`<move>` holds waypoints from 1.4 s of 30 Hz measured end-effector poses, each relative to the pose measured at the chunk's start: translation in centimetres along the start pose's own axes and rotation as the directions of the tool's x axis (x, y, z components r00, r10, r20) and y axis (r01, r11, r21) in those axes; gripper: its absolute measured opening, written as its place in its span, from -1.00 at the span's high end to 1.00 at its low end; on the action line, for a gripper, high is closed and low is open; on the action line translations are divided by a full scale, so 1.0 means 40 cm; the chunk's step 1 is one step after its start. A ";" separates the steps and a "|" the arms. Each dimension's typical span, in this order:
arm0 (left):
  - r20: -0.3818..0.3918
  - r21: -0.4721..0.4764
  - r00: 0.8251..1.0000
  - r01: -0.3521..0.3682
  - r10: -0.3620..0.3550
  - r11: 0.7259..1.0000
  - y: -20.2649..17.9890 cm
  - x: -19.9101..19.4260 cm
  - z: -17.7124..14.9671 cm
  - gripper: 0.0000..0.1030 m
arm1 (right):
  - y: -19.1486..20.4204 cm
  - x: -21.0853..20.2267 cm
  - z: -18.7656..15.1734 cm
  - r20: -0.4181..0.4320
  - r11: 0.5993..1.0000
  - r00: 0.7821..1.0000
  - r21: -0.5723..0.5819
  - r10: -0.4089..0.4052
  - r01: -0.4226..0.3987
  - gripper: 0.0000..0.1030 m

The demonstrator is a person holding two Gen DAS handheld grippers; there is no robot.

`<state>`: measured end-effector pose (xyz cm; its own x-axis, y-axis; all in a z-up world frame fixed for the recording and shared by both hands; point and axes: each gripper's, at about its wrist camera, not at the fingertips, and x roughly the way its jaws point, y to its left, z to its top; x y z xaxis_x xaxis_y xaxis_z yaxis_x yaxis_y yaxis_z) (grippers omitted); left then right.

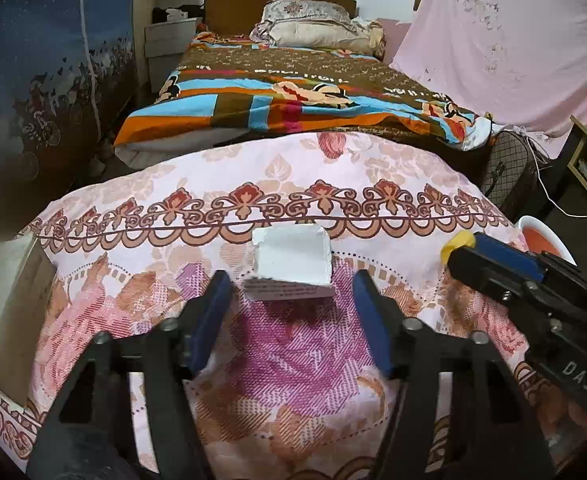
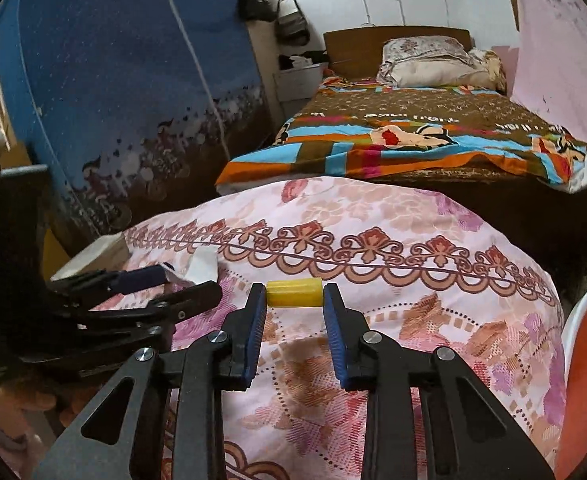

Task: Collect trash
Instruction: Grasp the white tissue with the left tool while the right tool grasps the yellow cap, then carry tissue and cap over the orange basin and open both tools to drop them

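Observation:
A small white box [image 1: 291,262] with printed text on its near side lies on the pink floral cloth [image 1: 293,352]. My left gripper [image 1: 291,284] is open, its blue pads on either side of the box's near end, not touching. It also shows in the right wrist view [image 2: 185,280], with the white box [image 2: 203,266] at its tips. A yellow cylinder [image 2: 293,293] lies crosswise between the fingertips of my right gripper [image 2: 293,294], which is shut on it. In the left wrist view the right gripper [image 1: 459,248] holds the yellow cylinder [image 1: 455,242] at the right.
An orange bin with a white rim [image 1: 543,238] stands at the right edge of the cloth, also in the right wrist view [image 2: 585,360]. A bed with a colourful blanket [image 1: 293,96] lies beyond. A cardboard box [image 1: 13,312] sits at the left edge.

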<state>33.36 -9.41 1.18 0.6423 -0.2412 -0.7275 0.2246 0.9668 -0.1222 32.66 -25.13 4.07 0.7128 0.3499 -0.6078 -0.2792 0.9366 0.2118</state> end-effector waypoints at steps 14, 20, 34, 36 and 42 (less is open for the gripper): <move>0.149 0.057 0.989 -0.016 0.007 0.998 -0.036 -0.086 -0.025 0.50 | -0.014 -0.065 -0.009 0.124 1.000 0.992 0.019 0.004 -0.006 0.48; 0.282 0.044 0.959 0.018 -0.030 0.999 -0.056 -0.161 -0.038 0.50 | -0.011 -0.166 -0.025 0.318 1.000 0.948 0.011 0.009 -0.013 0.48; 0.521 0.193 0.838 0.068 -0.160 0.979 -0.196 -0.337 -0.044 0.49 | -0.023 -0.383 -0.047 0.598 0.988 0.793 -0.016 -0.111 0.151 0.48; 0.536 0.217 0.823 0.083 -0.189 0.973 -0.216 -0.350 -0.041 0.49 | -0.039 -0.407 -0.053 0.614 0.984 0.777 0.000 -0.139 0.176 0.48; 0.545 0.287 0.794 0.125 -0.269 0.950 -0.292 -0.369 -0.044 0.49 | -0.096 -0.482 -0.094 0.637 0.960 0.724 0.103 -0.264 0.260 0.48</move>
<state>19.94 -17.00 12.15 0.8493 -0.4976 -0.1765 0.5035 0.8639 -0.0133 17.57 -35.53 12.11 0.9998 0.0177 -0.0084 -0.0166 0.9921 0.1241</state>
